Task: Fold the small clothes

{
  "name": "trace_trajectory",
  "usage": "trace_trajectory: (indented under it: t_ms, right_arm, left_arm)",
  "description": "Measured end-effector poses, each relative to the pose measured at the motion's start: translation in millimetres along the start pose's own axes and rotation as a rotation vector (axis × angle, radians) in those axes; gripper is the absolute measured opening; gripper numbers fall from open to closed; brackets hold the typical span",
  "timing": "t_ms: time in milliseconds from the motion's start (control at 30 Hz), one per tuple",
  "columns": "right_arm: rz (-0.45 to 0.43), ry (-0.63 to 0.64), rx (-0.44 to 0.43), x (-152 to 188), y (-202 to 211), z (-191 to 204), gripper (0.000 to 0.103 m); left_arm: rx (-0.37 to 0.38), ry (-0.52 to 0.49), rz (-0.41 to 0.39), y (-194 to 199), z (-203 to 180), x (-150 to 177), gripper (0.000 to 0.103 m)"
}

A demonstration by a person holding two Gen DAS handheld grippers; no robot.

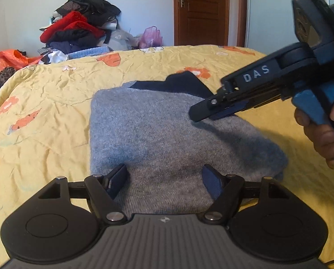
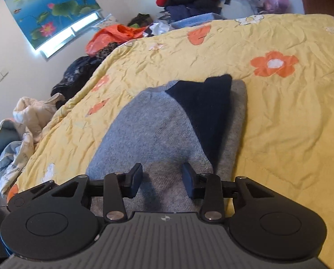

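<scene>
L gripper (image 1: 164,179) open – R gripper (image 2: 162,179) open | grey knit sweater (image 1: 158,132) folded, rectangular | crinkly yellow quilt (image 1: 43,121)

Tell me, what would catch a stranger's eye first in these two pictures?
Probably the folded grey sweater with its dark navy part, lying in the middle of a yellow quilt with orange flowers. Two open black grippers hover over it, the left gripper low and the right gripper reaching in from the side. Behind the bed rises a messy clothes pile topped with red and black.
</scene>
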State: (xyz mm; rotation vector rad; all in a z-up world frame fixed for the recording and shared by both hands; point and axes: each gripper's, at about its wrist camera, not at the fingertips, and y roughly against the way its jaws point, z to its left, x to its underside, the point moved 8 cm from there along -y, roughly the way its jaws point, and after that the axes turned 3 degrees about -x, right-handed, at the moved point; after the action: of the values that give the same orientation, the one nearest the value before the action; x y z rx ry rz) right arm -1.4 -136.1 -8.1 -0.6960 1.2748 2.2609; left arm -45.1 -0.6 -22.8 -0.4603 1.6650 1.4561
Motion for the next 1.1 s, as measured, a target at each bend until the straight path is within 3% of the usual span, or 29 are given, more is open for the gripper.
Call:
trace_trajectory:
  t_ms: [100, 167, 267, 400, 500, 533, 600, 700, 767, 800, 867, 933, 1033, 1100]
  right_arm:
    - [-0.037, 0.046, -0.009, 3, 22, 19, 0.052]
    - [-0.047, 0.049, -0.039, 12, 31, 28, 0.063]
    - [0.053, 0.051, -0.024, 42, 13, 21, 0.064]
    - [0.013, 0.062, 0.006, 48, 25, 29, 0.064]
    - [-0.059, 0.068, -0.045, 50, 47, 46, 0.069]
    - [-0.044, 0.076, -0.050, 56, 46, 48, 0.077]
    - [0.036, 0.096, -0.002, 75, 30, 41, 0.075]
    - [-0.024, 0.100, 0.010, 82, 46, 43, 0.074]
    - [-0.092, 0.054, 0.001, 81, 64, 43, 0.081]
    - [-0.132, 0.050, 0.023, 81, 72, 42, 0.084]
    - [-0.177, 0.056, 0.131, 86, 82, 33, 0.102]
    - [-0.133, 0.050, 0.240, 97, 81, 23, 0.101]
    - [-0.063, 0.019, 0.294, 119, 78, 18, 0.102]
    - [-0.076, 0.055, 0.359, 129, 80, 24, 0.102]
  left_arm:
    - [-0.021, 0.029, -0.017, 16, 8, 5, 0.074]
    - [-0.035, 0.043, 0.002, 19, 13, 15, 0.074]
    - [-0.066, 0.078, 0.028, 14, 21, 29, 0.075]
    - [-0.088, 0.119, -0.007, 31, 24, 27, 0.074]
    - [-0.103, 0.116, -0.024, 37, 18, 33, 0.074]
    - [-0.109, 0.122, -0.009, 34, 17, 37, 0.074]
    - [-0.128, 0.140, 0.009, 32, 15, 42, 0.074]
    - [-0.147, 0.138, -0.022, 44, 11, 45, 0.074]
    - [-0.163, 0.133, -0.037, 48, 9, 46, 0.075]
    - [-0.173, 0.131, -0.029, 47, 8, 46, 0.076]
    - [-0.204, 0.139, -0.001, 43, 9, 49, 0.078]
    - [-0.218, 0.177, 0.025, 41, 11, 52, 0.078]
    - [-0.204, 0.263, 0.059, 39, 12, 57, 0.080]
    - [-0.225, 0.289, 0.058, 41, 11, 61, 0.087]
